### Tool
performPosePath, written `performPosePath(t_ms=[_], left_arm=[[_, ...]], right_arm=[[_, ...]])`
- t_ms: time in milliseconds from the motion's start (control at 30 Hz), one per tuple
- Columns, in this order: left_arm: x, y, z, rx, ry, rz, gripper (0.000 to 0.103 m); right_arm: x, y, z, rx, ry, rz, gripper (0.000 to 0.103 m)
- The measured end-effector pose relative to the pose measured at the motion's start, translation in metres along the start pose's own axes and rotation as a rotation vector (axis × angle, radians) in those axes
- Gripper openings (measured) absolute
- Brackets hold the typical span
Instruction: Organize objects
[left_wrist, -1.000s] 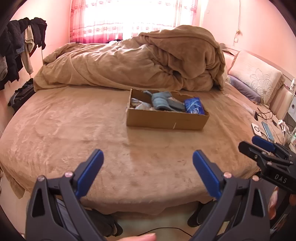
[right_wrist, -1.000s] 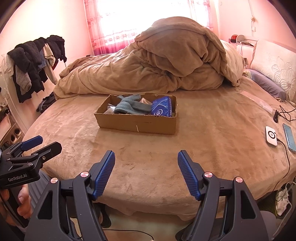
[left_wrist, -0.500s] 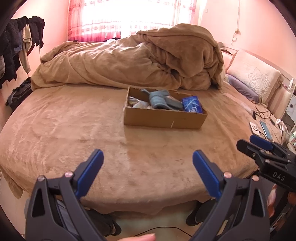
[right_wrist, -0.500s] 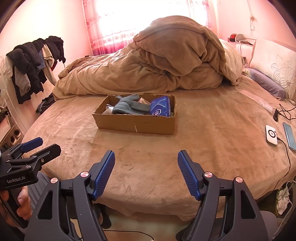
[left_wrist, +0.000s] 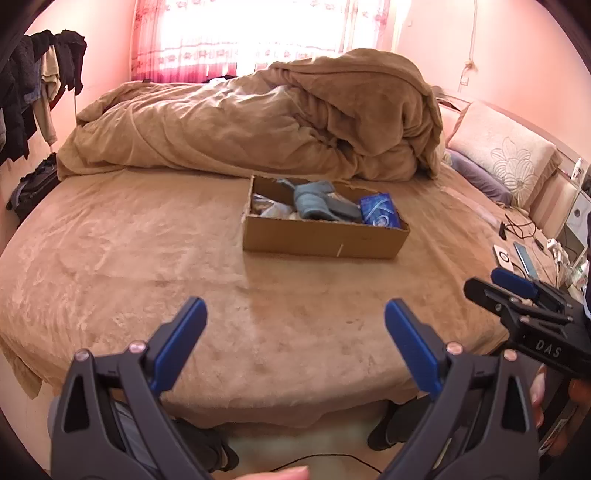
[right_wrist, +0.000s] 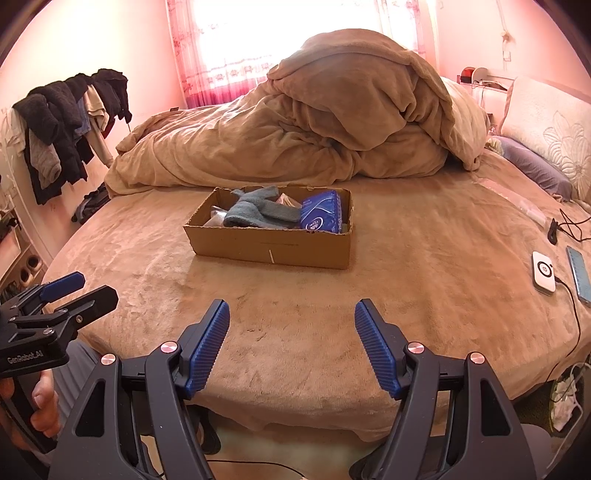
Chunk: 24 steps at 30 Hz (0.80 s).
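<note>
Though heaped, box (right_wrist: 271, 242) contents (left) blur.

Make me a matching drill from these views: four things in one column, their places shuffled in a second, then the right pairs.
Things:
1. blue packet
2. grey socks
3. white charger pad
4. dark clothes

Places:
A. hanging by the left wall
B. right end of the cardboard box
C. middle of the box
D. on the bed, far right, cable attached

Pairs: 1-B, 2-C, 3-D, 4-A

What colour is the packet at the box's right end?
Blue with white print, clearest in the right wrist view: packet in the cardboard box.
</note>
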<state>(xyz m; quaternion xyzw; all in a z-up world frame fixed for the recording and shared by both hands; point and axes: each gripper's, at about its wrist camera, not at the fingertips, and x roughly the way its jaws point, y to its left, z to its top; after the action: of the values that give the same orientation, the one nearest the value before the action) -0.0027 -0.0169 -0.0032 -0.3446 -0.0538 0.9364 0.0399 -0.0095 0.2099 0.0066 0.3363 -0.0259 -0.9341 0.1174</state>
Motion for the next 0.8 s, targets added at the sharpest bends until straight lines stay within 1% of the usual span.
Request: performPosePath(t_ms=[300, 800], left_arm=[[0.0009, 0.0031, 0.0010, -0.007, 0.001, -0.008, 0.098], [0.0033, 0.0027, 0.0020, 0.001, -0.001, -0.015, 0.098]], right_arm=[[0.0043, 0.0039, 0.0030, -0.013, 0.002, -0.014, 0.074], [0.0059, 0.0047, 0.0042, -0.014, 0.003, -0.014, 0.074]])
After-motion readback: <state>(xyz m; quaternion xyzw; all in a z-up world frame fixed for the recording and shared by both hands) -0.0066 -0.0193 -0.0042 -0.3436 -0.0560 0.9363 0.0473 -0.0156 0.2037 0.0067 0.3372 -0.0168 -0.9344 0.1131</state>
